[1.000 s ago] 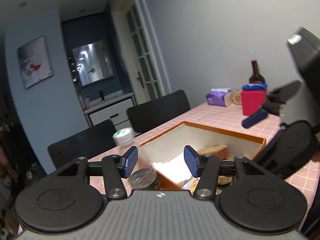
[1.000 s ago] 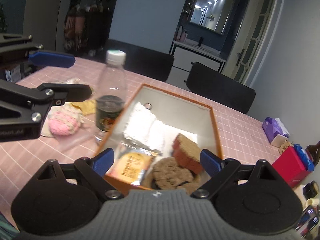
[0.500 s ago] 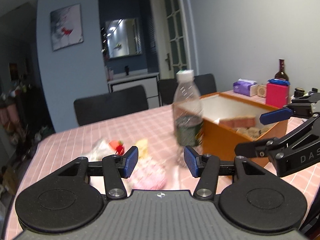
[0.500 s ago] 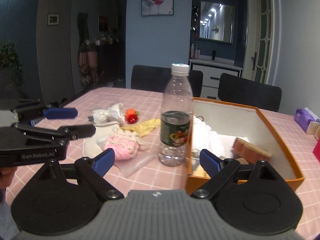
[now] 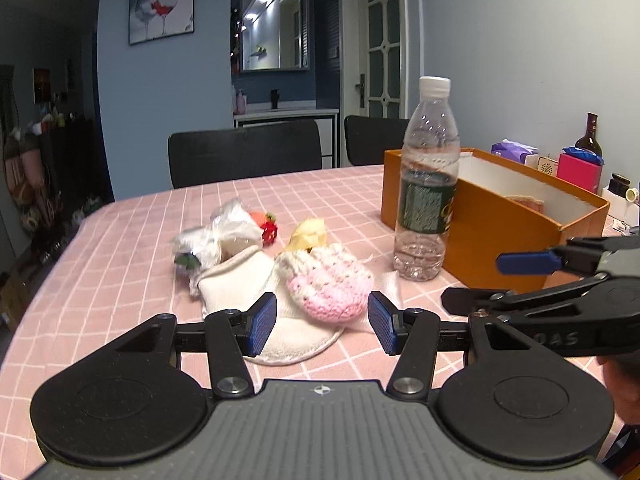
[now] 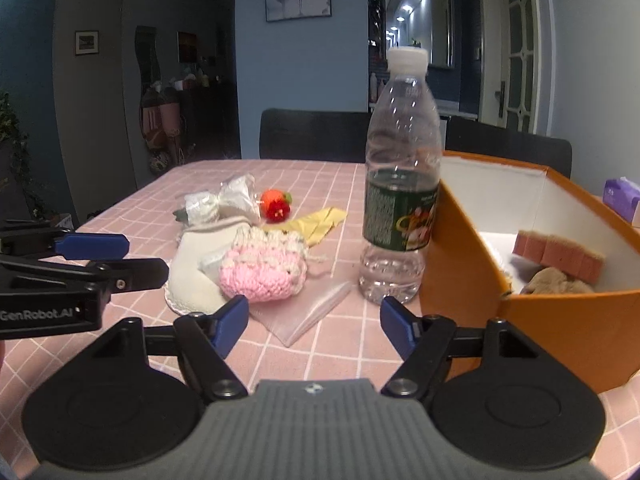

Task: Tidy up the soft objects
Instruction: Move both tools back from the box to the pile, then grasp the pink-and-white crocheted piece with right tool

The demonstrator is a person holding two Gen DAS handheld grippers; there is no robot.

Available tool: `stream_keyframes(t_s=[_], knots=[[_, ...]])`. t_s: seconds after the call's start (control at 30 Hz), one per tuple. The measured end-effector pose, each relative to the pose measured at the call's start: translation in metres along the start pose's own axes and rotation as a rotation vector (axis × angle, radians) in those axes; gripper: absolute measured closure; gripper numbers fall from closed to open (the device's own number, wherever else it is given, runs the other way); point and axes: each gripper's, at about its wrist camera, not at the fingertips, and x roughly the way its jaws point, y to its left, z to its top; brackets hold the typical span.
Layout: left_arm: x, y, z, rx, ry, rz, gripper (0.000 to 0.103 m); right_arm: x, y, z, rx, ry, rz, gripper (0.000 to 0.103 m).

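Both grippers are spread wide with nothing in them. Left gripper (image 5: 322, 322) has the pink crocheted pouch (image 5: 330, 286) right between its fingertips, lying on the white cloth (image 5: 240, 276), so I'd pinch only the knit, low and centered. Right gripper (image 6: 314, 322) idles, plastic bottle (image 6: 400, 184) just ahead and orange box (image 6: 532, 300) front-right; clear that bottle on the carry.

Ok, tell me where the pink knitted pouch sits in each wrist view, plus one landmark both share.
Left wrist: pink knitted pouch lies low centre, just beyond the open left gripper.
Right wrist: pouch lies left of centre, beyond the open right gripper.
Shared landmark: the water bottle, standing right of the pouch.
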Motion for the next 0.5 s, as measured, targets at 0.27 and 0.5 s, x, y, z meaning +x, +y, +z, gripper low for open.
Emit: stream_keyframes(t_s=[0.27,0.5], knots=[[0.013,0.013,0.0,-0.012,0.039,-0.011,0.041,0.028,0.015,-0.002,-0.029,0.015,-0.031,0.031],[0.024,0.02,0.005,0.003,0.055,-0.017,0.041,0.049,0.02,0.009,-0.04,0.017,-0.036,0.031]])
